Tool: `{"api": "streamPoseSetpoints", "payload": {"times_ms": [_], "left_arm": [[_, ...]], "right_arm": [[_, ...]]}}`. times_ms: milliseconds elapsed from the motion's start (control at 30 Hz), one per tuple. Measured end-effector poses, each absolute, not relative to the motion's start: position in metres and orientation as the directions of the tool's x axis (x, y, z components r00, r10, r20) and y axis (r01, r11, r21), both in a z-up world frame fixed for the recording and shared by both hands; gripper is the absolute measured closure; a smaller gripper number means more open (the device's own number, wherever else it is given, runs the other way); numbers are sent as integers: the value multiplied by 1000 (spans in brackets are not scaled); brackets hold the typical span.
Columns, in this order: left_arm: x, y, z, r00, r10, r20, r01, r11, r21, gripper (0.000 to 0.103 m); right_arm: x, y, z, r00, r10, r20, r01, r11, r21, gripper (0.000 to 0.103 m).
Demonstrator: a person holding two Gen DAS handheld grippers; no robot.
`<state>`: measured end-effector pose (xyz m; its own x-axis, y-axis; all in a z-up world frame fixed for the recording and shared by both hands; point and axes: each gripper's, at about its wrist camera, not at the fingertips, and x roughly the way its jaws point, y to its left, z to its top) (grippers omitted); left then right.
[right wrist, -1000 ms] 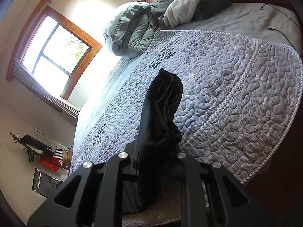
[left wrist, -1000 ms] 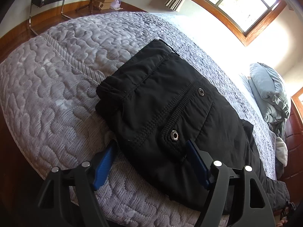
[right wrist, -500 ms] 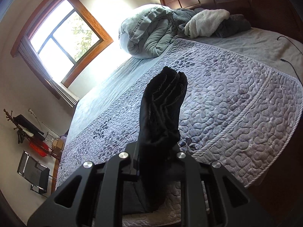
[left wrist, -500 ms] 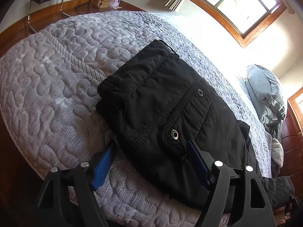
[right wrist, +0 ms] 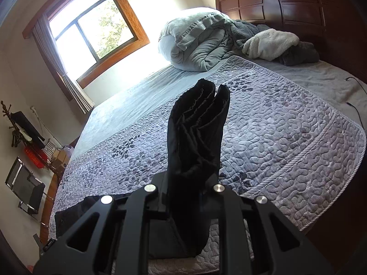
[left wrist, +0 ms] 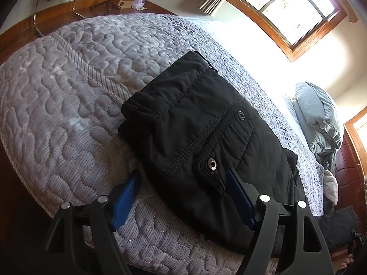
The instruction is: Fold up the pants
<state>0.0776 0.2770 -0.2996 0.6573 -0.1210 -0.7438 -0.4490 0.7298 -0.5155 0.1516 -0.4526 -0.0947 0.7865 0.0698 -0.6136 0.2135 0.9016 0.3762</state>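
The black pants (left wrist: 206,137) lie on the grey quilted bedspread (left wrist: 68,105), waistband end toward the bed's foot, a snap pocket facing up. My left gripper (left wrist: 183,183) is open, its blue-padded fingers (left wrist: 128,192) astride the near edge of the waist part. My right gripper (right wrist: 187,181) is shut on the bunched leg end of the pants (right wrist: 197,133), which stands up out of the jaws above the bedspread (right wrist: 286,142).
A rolled grey-green duvet (right wrist: 197,43) and white and grey blankets (right wrist: 273,43) lie at the dark wooden headboard (right wrist: 298,2). A cable (right wrist: 355,96) runs on the sheet at right. A chair (right wrist: 23,188) and boxes stand on the floor beyond the bed's foot.
My right gripper has lifted and tilted up with the leg end, bringing the headboard and window into view. My left gripper has barely moved.
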Motion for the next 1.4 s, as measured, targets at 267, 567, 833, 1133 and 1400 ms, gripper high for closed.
{"api": "streamPoseSetpoints", "payload": {"times_ms": [267,567,833,1133,1400], "left_arm": [[70,287,-299,668,-132,-733,-446,717,-535,26],[69,290,-299,671,-145,-727,-438,714,-546,26],[65,297,-300,678,-161,-717,-431,703,-565,26],[63,304,-302,682,-186,-707,-418,694,-586,26],[61,310,-303,686,-205,-698,-407,687,-601,26]], "right_arm": [[157,-421,-84,781,46,-623,190,933,307,88],[162,-373,-74,777,-11,-629,144,976,162,88],[167,-328,-72,774,-46,-631,95,995,44,89],[174,-275,-78,765,-76,-640,33,996,-79,89],[183,-211,-107,736,-140,-662,-60,961,-271,89]]}}
